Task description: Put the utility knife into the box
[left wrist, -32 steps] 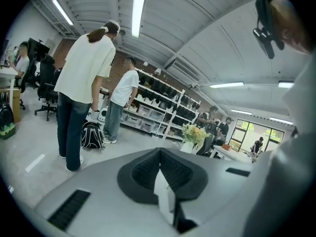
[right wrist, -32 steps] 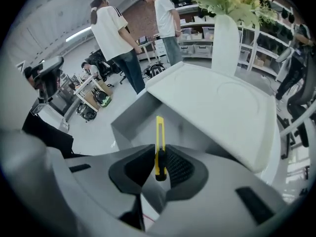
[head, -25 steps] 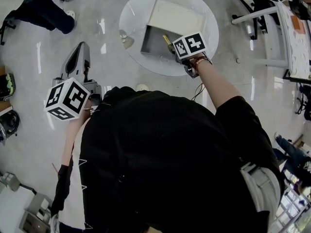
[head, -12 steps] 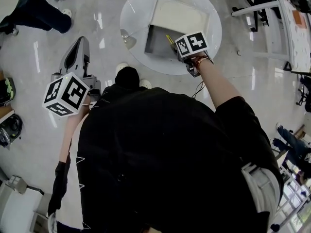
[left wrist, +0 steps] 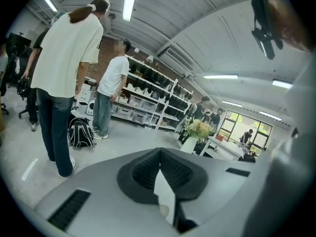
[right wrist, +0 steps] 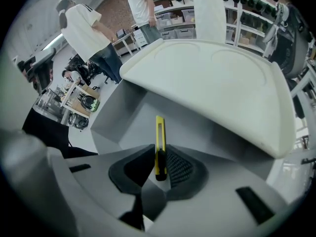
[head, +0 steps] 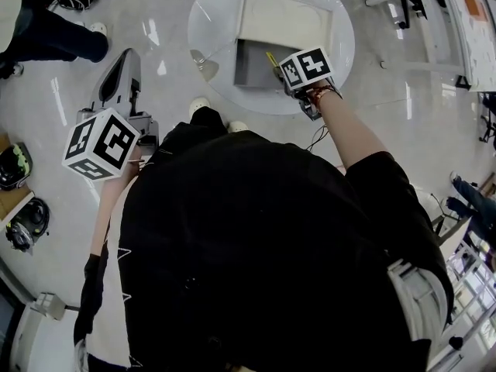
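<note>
Right gripper [right wrist: 159, 162] barely shifted, clamped on utility knife [right wrist: 159, 139] over open box [right wrist: 116, 116]; left gripper [left wrist: 159, 154] closed, empty

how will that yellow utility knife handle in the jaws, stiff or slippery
Probably stiff: the utility knife stands straight out of the right gripper without sagging. Likely light, being slim. Its smooth body, pinched only at one end, might pivot or slip.
</note>
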### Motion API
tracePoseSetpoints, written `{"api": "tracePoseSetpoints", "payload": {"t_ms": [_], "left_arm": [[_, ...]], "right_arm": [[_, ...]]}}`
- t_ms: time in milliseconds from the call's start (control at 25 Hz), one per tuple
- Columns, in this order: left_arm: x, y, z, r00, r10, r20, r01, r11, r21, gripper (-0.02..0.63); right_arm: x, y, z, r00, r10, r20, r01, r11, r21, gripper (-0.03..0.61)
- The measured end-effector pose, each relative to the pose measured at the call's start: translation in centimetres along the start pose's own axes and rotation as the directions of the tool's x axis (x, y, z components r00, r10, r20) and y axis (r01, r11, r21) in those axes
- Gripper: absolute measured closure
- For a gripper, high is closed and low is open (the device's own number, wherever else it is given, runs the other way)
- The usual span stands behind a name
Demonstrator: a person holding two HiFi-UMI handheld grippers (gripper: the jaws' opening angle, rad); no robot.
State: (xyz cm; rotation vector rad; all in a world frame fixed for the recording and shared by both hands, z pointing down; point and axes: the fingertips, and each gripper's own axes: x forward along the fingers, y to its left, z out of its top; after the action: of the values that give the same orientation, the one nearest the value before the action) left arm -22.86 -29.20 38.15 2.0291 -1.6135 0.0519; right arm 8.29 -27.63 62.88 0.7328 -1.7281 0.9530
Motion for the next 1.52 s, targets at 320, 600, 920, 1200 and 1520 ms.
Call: {"api": "tracePoseSetpoints", "payload": {"t_ms": [320, 600, 920, 1200, 1520], "left_arm": [[0.8, 0.1, 0.5, 0.999, -0.039, -0.012, 0.039, 0.999, 0.015, 0.603], [0.9, 0.1, 0.7, 0.998, -0.059, -0.011, 0.059, 0.998, 0.008, 0.603], [-0.2, 0.6, 0.1, 0.999, -0.053, -0.005, 0.053, 0.999, -0.006, 0.603], [-1.5, 0.8, -0.2, 0.999, -0.033, 0.008, 0.033, 0.999, -0.019, 0.603], [-2.6, 0.8, -0.5, 1.000, -0.023, 0.019, 0.023, 0.999, -0.026, 0.603]], "right_arm": [[0.2, -0.1, -0.2, 1.000, -0.024, -0.009, 0.024, 1.000, 0.001, 0.506], [0.0, -0.2, -0.2, 0.998, -0.059, -0.022, 0.059, 0.998, -0.006, 0.505], [-0.1, -0.1, -0.3, 0.995, -0.097, -0.038, 0.095, 0.995, -0.037, 0.505], [-0.2, -0.3, -0.4, 0.992, -0.116, -0.054, 0.114, 0.993, -0.033, 0.505], [-0.7, -0.1, -0.1, 0.990, -0.136, -0.036, 0.134, 0.990, -0.049, 0.503]]}}
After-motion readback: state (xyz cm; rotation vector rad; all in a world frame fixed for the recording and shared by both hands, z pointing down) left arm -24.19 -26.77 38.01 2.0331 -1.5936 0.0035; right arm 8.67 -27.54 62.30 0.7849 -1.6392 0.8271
